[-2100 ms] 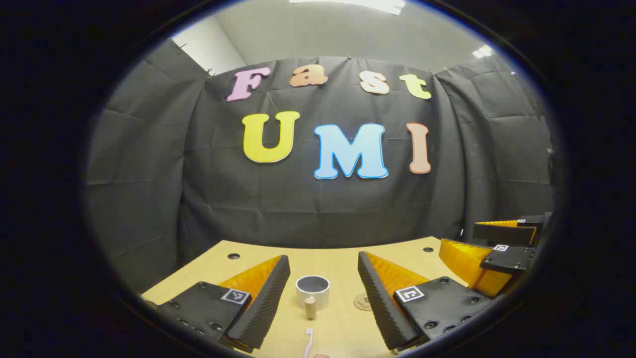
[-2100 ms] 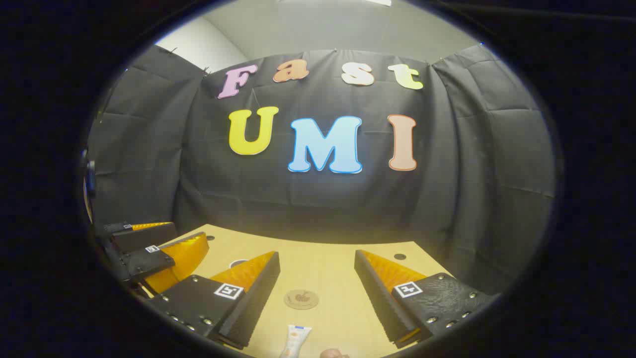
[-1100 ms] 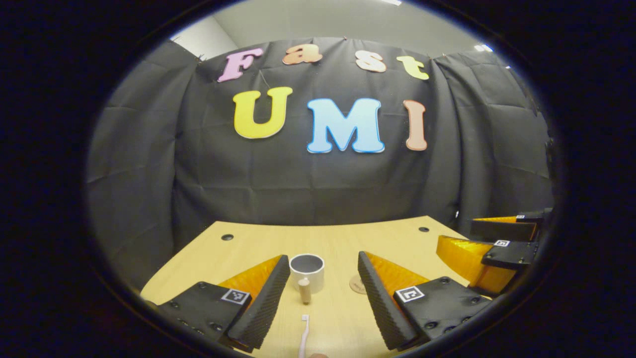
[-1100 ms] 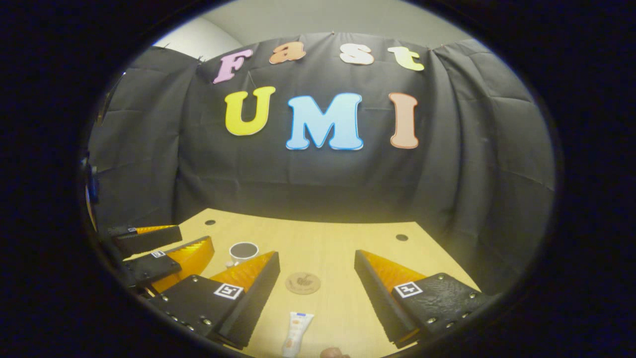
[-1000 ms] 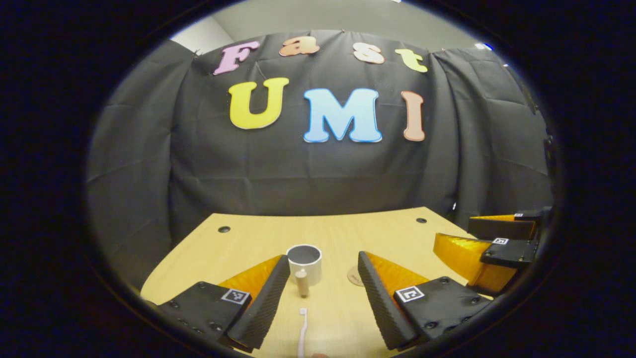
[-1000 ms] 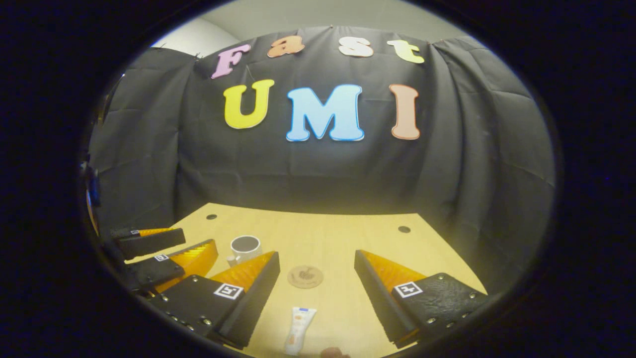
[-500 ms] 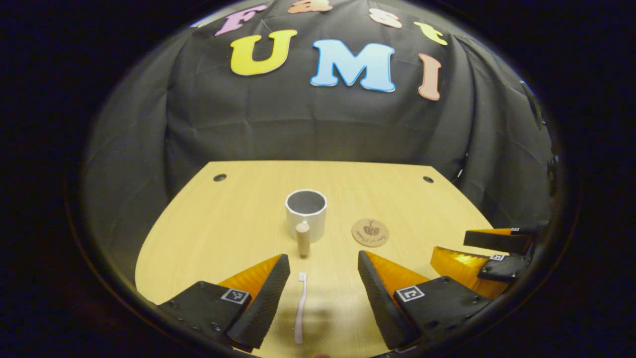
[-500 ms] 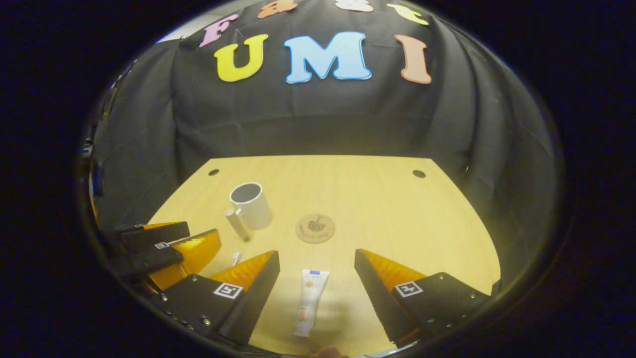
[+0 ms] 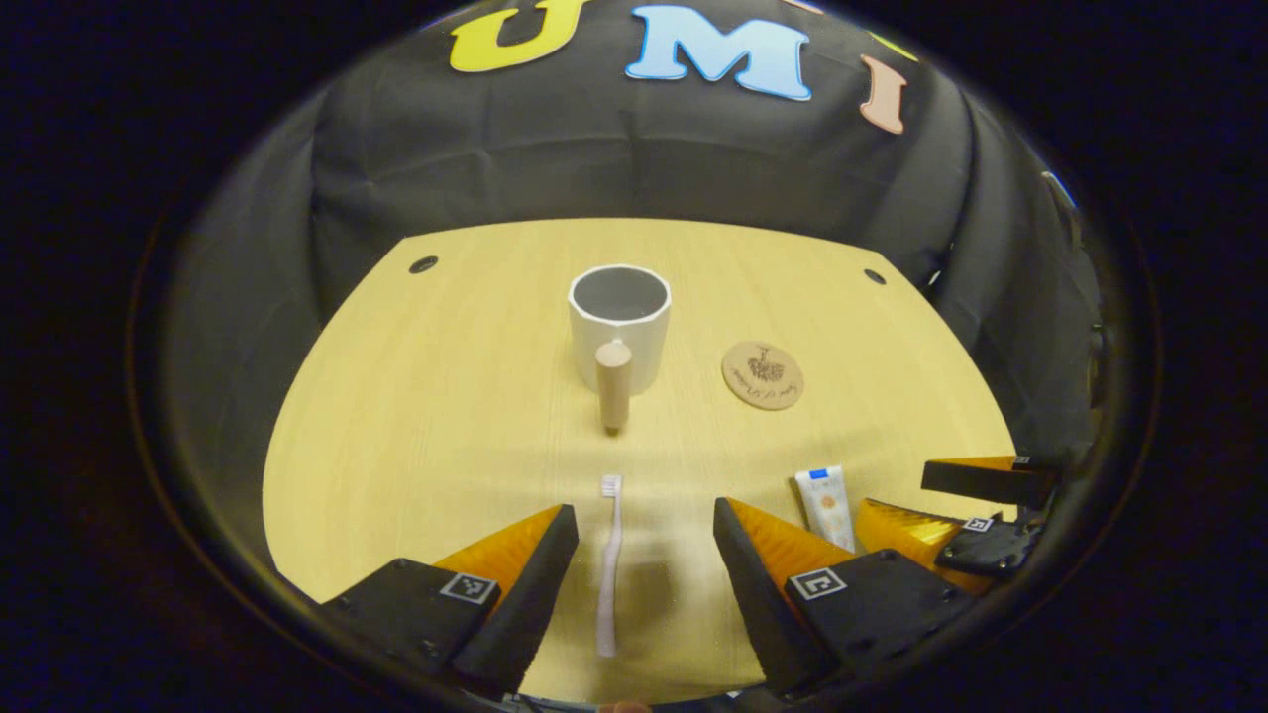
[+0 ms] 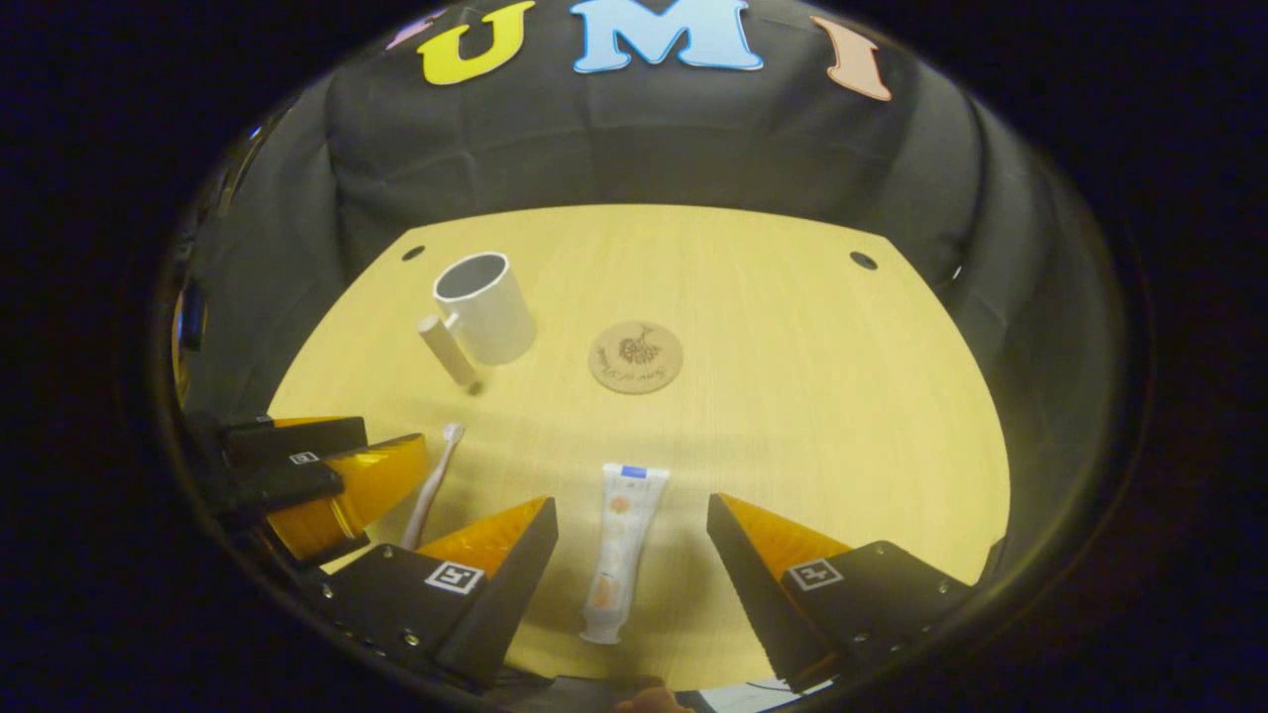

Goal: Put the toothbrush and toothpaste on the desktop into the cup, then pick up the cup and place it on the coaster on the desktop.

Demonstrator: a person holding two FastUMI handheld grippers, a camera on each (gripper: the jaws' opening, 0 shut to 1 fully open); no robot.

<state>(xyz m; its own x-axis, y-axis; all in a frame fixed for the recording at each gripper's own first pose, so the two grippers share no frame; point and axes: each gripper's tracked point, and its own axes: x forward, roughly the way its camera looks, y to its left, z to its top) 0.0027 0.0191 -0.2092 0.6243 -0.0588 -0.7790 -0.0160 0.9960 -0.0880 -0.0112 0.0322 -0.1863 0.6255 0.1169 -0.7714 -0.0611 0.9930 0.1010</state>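
We can't read any text here. Toothpaste [image 10: 619, 545] has print on the tube, too small/blurred to read. Coaster [image 10: 636, 356] bears a dark emblem w/ tiny lettering, also illegible to us.

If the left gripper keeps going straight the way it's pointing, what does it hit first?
Most likely the toothbrush, which lies lengthwise on the desktop between the open fingers of the left gripper. Beyond it stands the cup, handle toward the gripper. Height above the desk is unclear.
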